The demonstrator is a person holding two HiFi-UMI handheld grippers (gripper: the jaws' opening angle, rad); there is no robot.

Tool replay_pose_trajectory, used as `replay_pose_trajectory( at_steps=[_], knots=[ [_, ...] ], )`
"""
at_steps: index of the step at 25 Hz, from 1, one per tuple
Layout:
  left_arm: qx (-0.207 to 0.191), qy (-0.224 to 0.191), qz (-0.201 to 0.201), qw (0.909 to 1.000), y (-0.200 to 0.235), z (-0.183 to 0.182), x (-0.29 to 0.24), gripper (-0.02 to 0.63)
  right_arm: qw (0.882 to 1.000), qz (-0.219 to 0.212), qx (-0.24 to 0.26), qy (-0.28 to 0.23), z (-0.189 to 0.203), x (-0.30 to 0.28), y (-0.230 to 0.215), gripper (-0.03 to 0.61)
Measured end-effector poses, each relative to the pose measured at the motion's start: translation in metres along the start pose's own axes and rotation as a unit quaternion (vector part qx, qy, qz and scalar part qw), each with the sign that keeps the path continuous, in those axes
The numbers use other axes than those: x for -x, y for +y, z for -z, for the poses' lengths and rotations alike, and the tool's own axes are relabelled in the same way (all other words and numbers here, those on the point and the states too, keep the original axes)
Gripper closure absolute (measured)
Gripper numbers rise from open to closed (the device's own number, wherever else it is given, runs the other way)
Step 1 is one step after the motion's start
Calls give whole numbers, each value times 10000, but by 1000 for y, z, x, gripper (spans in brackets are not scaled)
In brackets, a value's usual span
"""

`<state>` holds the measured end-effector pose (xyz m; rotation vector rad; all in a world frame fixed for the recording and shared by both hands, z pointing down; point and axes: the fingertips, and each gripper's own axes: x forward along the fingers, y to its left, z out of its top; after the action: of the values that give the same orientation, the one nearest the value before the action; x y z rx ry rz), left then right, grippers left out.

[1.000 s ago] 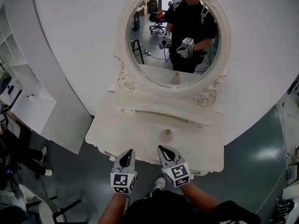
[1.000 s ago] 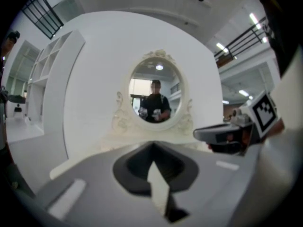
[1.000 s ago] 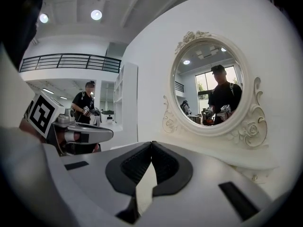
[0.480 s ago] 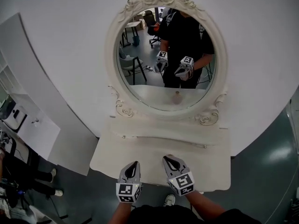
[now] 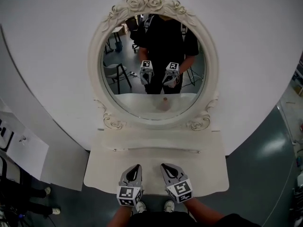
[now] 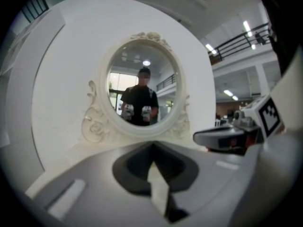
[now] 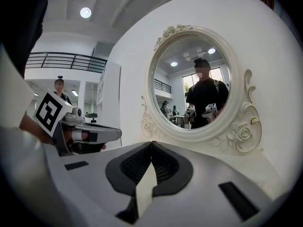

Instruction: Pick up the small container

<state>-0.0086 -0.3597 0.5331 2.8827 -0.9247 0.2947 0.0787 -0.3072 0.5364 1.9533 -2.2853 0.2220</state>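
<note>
Fingers of the left gripper (image 5: 136, 167) are pressed together and empty over the white desk (image 5: 208, 174). Those of the right gripper (image 5: 164, 166) beside it are likewise. The small container (image 5: 164, 104) shows only reflected, low in the oval mirror (image 5: 118, 86).

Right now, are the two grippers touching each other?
Apart. The head view shows a plain strip of white tabletop between the left gripper and the right gripper; each has its jaws shut and empty.
</note>
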Motion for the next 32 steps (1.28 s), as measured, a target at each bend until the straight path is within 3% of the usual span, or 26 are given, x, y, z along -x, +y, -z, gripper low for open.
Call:
replay_pose_trajectory(
  at_steps=[4, 12, 16, 22, 25, 32],
  knots=[
    [-38, 22, 319, 9995, 4, 3, -11, 607, 9997, 126, 190, -32, 0, -6, 4, 572],
    [12, -23, 728, 9973, 13, 8, -19, 607, 9973, 734, -72, -15, 6, -14, 2, 572],
    [-113, 165, 898, 9958, 14, 28, -19, 606, 9929, 1162, -178, 205, 28, -4, 0, 572],
    [-65, 364, 1034, 9939, 15, 47, -19, 606, 9886, 1300, -249, 724, 68, 4, 1, 565],
    [-49, 418, 1086, 9932, 13, 52, -18, 606, 9847, 1431, -348, 933, 85, 6, -4, 428],
    [8, 501, 1096, 9927, 11, 63, -15, 607, 9780, 1488, -498, 1373, 129, -4, -14, 307]
  ],
)
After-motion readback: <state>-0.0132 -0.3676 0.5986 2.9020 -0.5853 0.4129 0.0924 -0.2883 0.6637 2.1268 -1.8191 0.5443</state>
